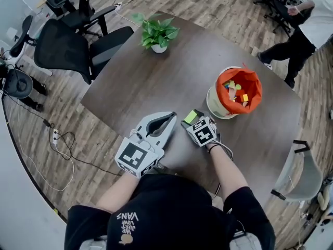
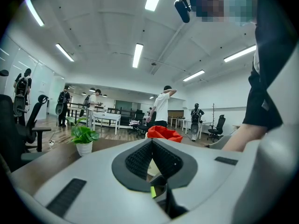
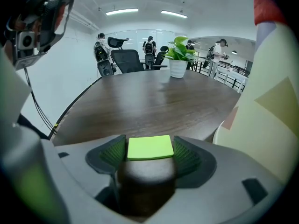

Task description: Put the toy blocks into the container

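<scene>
Right gripper view is showing the right gripper (image 3: 150, 153) with its fingers (image 3: 187, 157) standing spread wide, and a flat lime-green toy block (image 3: 150, 147) is lying between them, its two sides sitting just beside the ribbed pads rather than being squeezed by them. Beyond the fingertips the dark wooden table (image 3: 140, 106) is stretching away to a potted plant (image 3: 178, 59), and the cream wall of the container (image 3: 261, 125) is rising close on the fingers' right. In the head view the same gripper (image 1: 192, 116) is resting low on the table (image 1: 156, 82) with the block (image 1: 191, 117) at its fingertips, and the container (image 1: 214, 104), lined in orange and holding mixed coloured blocks (image 1: 237, 91), is standing just ahead and to the right of them. The left gripper (image 1: 169, 120) is lying beside it, fingertips meeting and holding nothing; in the left gripper view its tips (image 2: 150, 143) are pressing together, with the container's red liner (image 2: 164, 133) showing just past them.
</scene>
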`<state>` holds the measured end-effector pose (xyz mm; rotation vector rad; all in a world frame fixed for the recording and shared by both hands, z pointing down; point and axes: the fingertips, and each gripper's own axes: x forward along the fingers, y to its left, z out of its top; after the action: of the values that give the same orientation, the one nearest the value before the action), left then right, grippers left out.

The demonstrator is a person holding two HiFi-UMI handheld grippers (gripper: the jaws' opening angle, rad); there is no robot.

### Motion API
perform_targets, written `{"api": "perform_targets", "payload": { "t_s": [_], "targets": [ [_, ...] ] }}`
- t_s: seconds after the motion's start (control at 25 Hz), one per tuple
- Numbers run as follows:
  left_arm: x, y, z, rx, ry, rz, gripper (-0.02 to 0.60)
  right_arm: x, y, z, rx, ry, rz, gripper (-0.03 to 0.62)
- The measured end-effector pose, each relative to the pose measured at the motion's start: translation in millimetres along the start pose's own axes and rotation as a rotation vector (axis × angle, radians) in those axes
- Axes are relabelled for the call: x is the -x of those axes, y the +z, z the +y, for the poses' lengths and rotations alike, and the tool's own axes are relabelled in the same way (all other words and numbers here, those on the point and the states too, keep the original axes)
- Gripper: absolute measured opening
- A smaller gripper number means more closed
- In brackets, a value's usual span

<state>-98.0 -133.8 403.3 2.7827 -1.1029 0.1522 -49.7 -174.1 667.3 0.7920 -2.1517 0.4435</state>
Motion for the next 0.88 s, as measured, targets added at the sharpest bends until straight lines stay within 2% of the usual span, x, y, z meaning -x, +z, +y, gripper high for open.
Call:
{"api": "perform_targets", "payload": {
  "t_s": [0.48,0.88],
  "targets": [
    [0,-2,0,0.004,0.000,0.006,0.011,-2,-1,-2,0.001,0.010,0.015,0.305],
    [-2,1,-5,-0.010,-0.015,-0.003,0.011,10,5,-3,-0.009,-0.020,-0.006,0.305]
  ]
}}
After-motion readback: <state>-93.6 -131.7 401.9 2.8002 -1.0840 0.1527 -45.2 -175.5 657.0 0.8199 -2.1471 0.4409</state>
